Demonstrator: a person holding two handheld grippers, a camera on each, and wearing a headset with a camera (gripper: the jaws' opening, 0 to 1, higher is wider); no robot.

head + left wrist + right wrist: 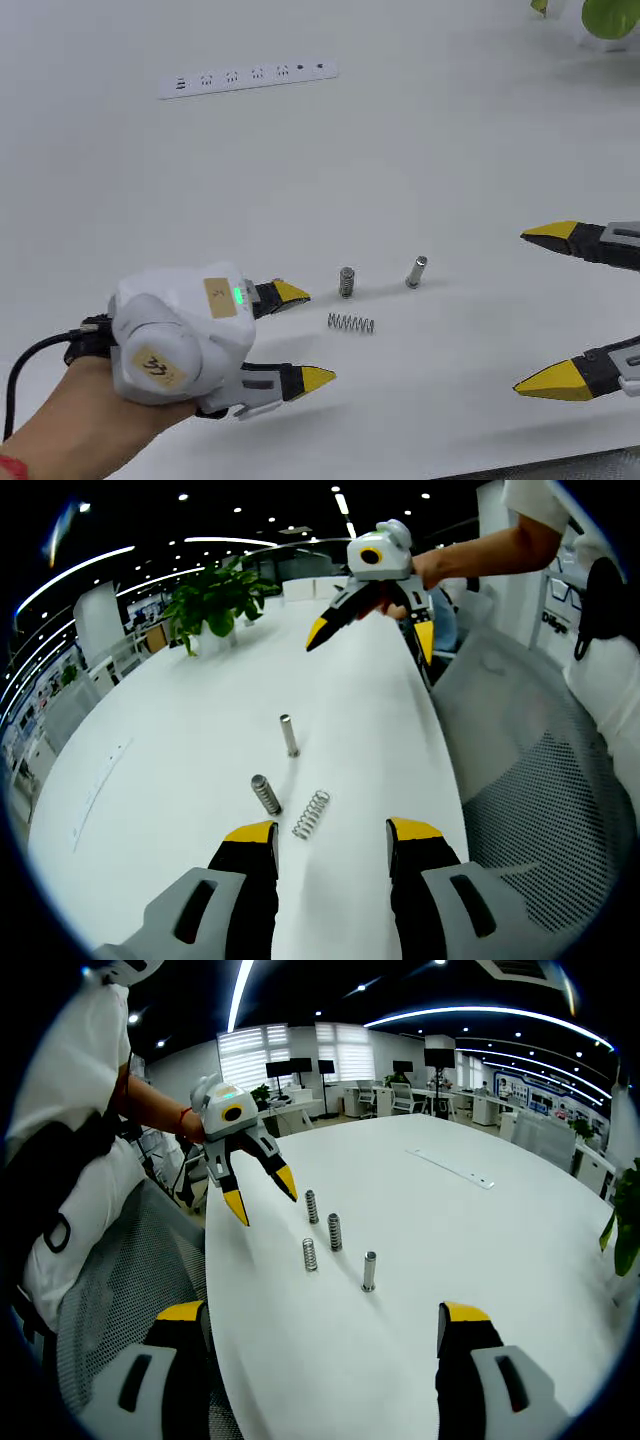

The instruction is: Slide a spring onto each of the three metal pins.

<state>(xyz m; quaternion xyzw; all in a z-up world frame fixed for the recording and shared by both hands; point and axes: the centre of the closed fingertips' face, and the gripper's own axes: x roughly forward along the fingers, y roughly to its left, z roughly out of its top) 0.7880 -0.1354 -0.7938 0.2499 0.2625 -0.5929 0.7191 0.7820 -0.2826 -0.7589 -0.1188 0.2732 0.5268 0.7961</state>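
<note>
currently l. gripper (303,336) at lower left, jaws apart, nothing between them. loose spring (351,323) lies flat on white table (300,180) just ahead of its tips. just behind the spring stands a pin w/ spring fitted (347,282); bare pin (416,271) upright near it, to the right, not touching. r. gripper (545,306) at far right, jaws spread wide, empty, well apart from the parts.

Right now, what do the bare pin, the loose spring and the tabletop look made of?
Bare pin: metal, likely steel, smooth and polished; silvery with a bright highlight along its side.
Loose spring: thin metal wire, duller grey; open coils show separately.
Tabletop: matte white, probably laminate or painted board; no grain, soft shadows.
Exact alloys cannot be told.
</note>
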